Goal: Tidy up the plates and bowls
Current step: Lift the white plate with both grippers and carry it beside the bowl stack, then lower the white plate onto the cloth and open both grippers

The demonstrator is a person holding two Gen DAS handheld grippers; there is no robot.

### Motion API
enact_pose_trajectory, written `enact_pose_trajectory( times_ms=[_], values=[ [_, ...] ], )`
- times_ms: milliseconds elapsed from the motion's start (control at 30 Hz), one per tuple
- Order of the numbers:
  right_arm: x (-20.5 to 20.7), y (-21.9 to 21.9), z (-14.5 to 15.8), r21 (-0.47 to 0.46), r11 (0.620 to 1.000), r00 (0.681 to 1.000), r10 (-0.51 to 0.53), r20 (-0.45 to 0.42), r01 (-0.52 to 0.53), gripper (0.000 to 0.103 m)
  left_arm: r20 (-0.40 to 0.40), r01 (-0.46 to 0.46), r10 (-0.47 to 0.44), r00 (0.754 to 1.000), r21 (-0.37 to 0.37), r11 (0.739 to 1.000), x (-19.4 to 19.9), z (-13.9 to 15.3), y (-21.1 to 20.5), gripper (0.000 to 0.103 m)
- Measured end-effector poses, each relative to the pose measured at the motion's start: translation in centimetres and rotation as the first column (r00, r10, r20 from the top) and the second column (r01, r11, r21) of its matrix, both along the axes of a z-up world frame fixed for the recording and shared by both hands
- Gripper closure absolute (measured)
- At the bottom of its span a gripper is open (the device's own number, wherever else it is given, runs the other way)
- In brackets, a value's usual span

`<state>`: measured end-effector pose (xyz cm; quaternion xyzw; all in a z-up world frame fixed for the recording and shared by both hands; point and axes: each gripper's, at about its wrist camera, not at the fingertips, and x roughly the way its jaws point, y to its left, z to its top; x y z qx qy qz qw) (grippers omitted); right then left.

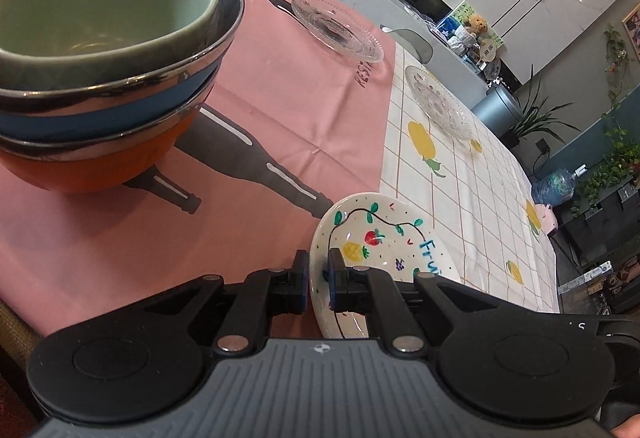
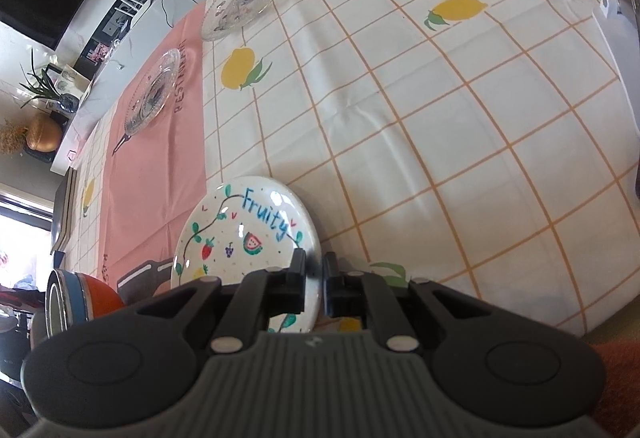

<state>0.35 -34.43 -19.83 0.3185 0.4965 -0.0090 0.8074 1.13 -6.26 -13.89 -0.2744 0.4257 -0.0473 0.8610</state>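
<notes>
My left gripper (image 1: 319, 270) is shut on the rim of a white plate (image 1: 384, 238) painted with fruit and the word "Fruity". My right gripper (image 2: 314, 270) is shut on the opposite rim of the same white plate (image 2: 240, 226). A stack of bowls (image 1: 104, 58) stands on the pink cloth at the left: a green bowl inside a blue one on an orange one; it also shows in the right wrist view (image 2: 80, 298). Two clear glass plates (image 1: 336, 26) (image 1: 438, 102) lie farther back; they also show in the right wrist view (image 2: 154, 90) (image 2: 244, 2).
A pink cloth (image 1: 280, 110) with bottle prints covers the left of the table, a white lemon-print checked cloth (image 2: 440, 118) the right. A grey chair back (image 1: 412, 42) stands beyond the far edge. A white object (image 2: 616, 38) sits at the right edge.
</notes>
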Motion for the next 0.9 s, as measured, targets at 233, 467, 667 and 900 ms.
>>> enact_pose_trajectory(
  times_ms=[233,467,667,900],
  values=[
    [0.2,0.1,0.0,-0.017,1.0,1.0,0.006,-0.002,-0.006,0.096,-0.009,0.008,-0.008,1.0,0.009,1.0,0.1,0.2,-0.1,0.092],
    [0.1,0.4,0.2,-0.048,0.999,1.0,0.008,0.002,-0.008,0.095,-0.018,0.0,0.001,1.0,0.019,1.0,0.4,0.4,-0.2,0.088],
    [-0.2,0.3,0.7,-0.071,0.997,1.0,-0.004,0.025,0.006,0.087,0.027,-0.023,0.02,0.999,0.121,0.992,0.0,2.2,-0.8,0.07],
    [-0.6,1.0,2.3,-0.13,0.991,0.995,0.02,0.097,-0.007,0.071,0.066,0.036,-0.047,0.997,0.149,0.988,0.9,4.6,-1.8,0.069]
  ],
)
